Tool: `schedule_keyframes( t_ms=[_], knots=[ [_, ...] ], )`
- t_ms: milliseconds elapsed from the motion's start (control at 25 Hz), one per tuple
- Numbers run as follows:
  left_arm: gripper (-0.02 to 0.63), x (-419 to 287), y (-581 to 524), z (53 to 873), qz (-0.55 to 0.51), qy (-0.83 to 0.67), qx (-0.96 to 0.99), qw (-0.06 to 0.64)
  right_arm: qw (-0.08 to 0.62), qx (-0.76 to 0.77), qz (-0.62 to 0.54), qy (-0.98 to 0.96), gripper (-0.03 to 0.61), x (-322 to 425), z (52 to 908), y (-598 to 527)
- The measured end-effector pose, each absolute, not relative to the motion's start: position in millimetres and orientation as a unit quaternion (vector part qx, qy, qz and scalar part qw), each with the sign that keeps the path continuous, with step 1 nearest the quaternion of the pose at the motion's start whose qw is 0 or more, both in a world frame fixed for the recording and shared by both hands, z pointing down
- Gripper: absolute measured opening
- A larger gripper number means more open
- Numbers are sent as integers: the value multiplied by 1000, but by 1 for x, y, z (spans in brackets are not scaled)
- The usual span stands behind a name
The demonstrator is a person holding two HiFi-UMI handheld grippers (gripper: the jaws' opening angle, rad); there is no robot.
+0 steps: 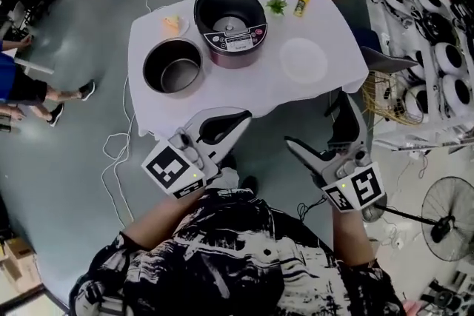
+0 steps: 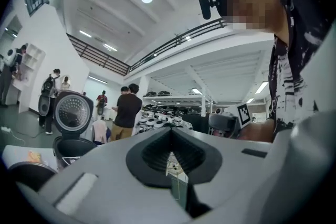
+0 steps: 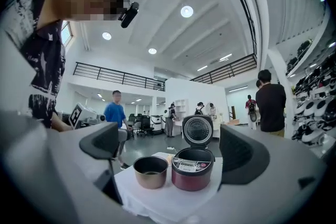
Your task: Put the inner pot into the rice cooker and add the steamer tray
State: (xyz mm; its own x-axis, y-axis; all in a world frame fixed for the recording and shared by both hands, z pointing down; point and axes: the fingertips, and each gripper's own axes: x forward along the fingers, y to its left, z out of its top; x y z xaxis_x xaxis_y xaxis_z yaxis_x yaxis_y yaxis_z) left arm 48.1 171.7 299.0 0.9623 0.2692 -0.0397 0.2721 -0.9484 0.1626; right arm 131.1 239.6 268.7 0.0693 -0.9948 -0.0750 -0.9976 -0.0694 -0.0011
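Observation:
The dark red rice cooker (image 1: 230, 31) stands at the back of the white-clothed table (image 1: 244, 92) with its lid up and its cavity bare. Left of it sits the dark metal inner pot (image 1: 172, 66), empty. The white round steamer tray (image 1: 304, 59) lies to the cooker's right. My left gripper (image 1: 241, 117) hangs shut and empty just off the table's near edge. My right gripper (image 1: 320, 123) is open, also short of the table. The right gripper view frames the pot (image 3: 150, 171) and cooker (image 3: 192, 167) between the open jaws. The left gripper view has the cooker (image 2: 71, 131) at far left.
A yellow bottle (image 1: 302, 4), a green sprig (image 1: 276, 5) and an orange item (image 1: 172, 24) lie along the table's back. Shelves of cookers (image 1: 437, 63) stand at right, a fan (image 1: 443, 222) at lower right, a white cable (image 1: 118, 152) on the floor at left. Several people stand around.

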Motion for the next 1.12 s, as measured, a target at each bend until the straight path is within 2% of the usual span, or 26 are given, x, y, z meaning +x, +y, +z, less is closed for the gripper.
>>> schedule_keyframes(
  t_ms=[760,1120],
  knots=[
    [5,122,-71,308,-44,10,996,80,-14,-645,8,764,552,218,277,-5],
    [5,100,-134,299,-51,-114,990,67,-19,-552,-10,834,552,203,287,-74]
  ],
)
